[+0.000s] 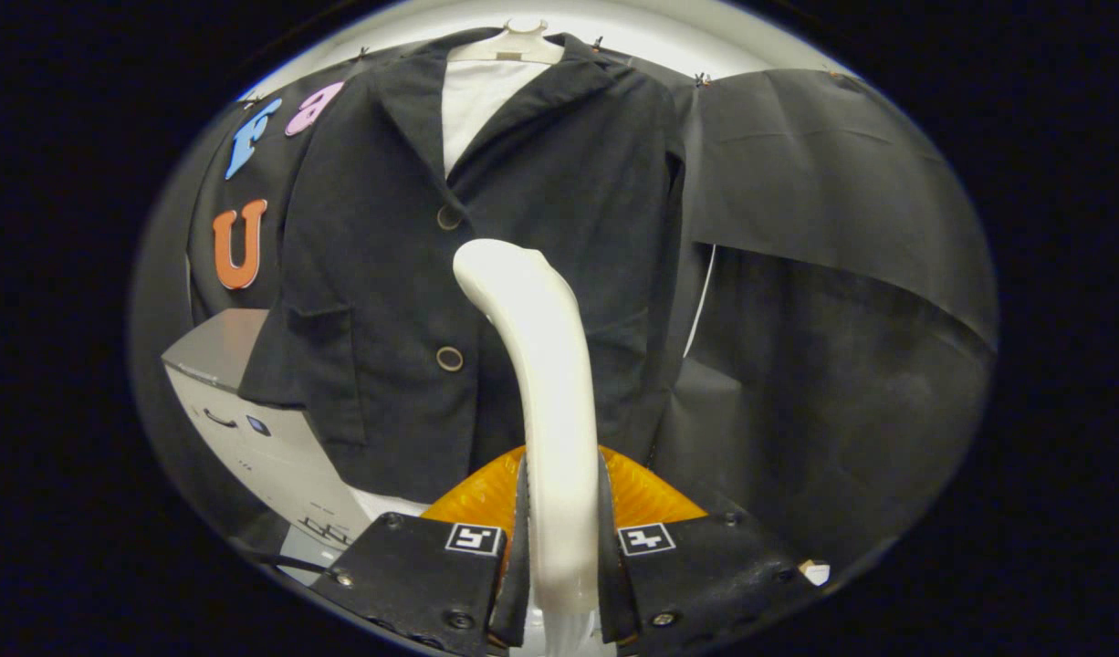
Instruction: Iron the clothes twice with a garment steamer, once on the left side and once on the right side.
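Note:
A black jacket (523,201) with two round buttons hangs on a white hanger (512,44) over a white inner layer, straight ahead of me. My gripper (561,547) is shut on the white handle of the garment steamer (541,365), both fingers pressing its sides. The steamer rises between the fingers and curves forward, its head reaching the jacket's front just right of the button line, at mid-chest height. An orange translucent part (651,493) of the steamer shows around the handle's base. Whether the head touches the cloth I cannot tell.
A grey-white cabinet (249,429) with a handle stands low to the left of the jacket, partly behind its sleeve. Black cloth (815,274) covers the booth wall behind and to the right, with a folded flap hanging over it.

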`<move>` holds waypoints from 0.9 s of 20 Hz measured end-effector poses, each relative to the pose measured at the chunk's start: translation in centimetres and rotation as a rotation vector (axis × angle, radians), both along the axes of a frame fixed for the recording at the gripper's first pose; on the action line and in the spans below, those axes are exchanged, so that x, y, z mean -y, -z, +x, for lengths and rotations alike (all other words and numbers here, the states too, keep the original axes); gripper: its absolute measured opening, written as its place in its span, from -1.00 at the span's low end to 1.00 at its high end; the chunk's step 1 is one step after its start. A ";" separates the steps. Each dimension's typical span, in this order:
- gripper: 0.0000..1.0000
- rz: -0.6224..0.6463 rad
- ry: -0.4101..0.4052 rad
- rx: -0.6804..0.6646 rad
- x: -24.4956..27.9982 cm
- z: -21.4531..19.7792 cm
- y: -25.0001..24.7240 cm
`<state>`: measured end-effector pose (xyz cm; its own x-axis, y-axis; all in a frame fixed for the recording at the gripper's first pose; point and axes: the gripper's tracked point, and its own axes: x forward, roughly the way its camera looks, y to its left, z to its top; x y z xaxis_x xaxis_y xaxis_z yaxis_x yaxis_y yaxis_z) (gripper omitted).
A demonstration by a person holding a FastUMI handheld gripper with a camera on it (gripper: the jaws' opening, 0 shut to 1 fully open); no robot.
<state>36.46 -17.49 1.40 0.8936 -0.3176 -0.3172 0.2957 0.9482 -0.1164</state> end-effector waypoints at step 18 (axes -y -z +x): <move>-0.34 0.109 -0.029 0.019 -0.5 -1.0 0.4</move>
<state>35.50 -16.98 1.01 0.9083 -0.2559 -0.3309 0.2688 0.9632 -0.0068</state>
